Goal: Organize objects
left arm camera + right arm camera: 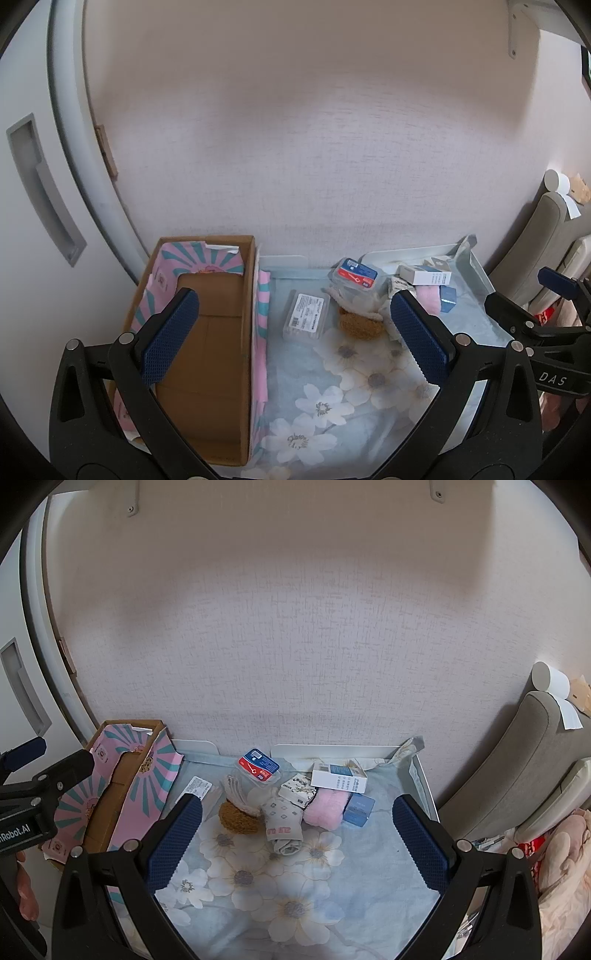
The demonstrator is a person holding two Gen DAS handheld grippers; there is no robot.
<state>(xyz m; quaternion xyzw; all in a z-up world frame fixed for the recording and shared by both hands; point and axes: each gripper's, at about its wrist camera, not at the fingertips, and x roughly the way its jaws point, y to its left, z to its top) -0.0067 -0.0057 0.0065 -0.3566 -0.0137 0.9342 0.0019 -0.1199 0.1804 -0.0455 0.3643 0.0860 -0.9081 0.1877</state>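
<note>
An empty cardboard box point(207, 350) with pink and teal flaps stands at the left of a floral cloth; it also shows in the right wrist view point(110, 794). A clear plastic case point(306, 315) lies beside it. Farther back lie a red and blue packet point(258, 766), a brown knitted piece point(236, 818), a rolled grey sock point(282, 827), a pink fluffy roll point(327, 810), a white box point(338, 775) and a small blue box point(358, 808). My left gripper point(293, 339) is open and empty above the box edge and cloth. My right gripper point(297, 843) is open and empty, short of the sock.
The floral cloth point(280, 897) covers a white tray-like table point(424, 775) against a pale wall. A grey chair point(517, 760) stands at the right with pink fabric point(565, 867) below it. A white door point(33, 203) with a recessed handle is at the left.
</note>
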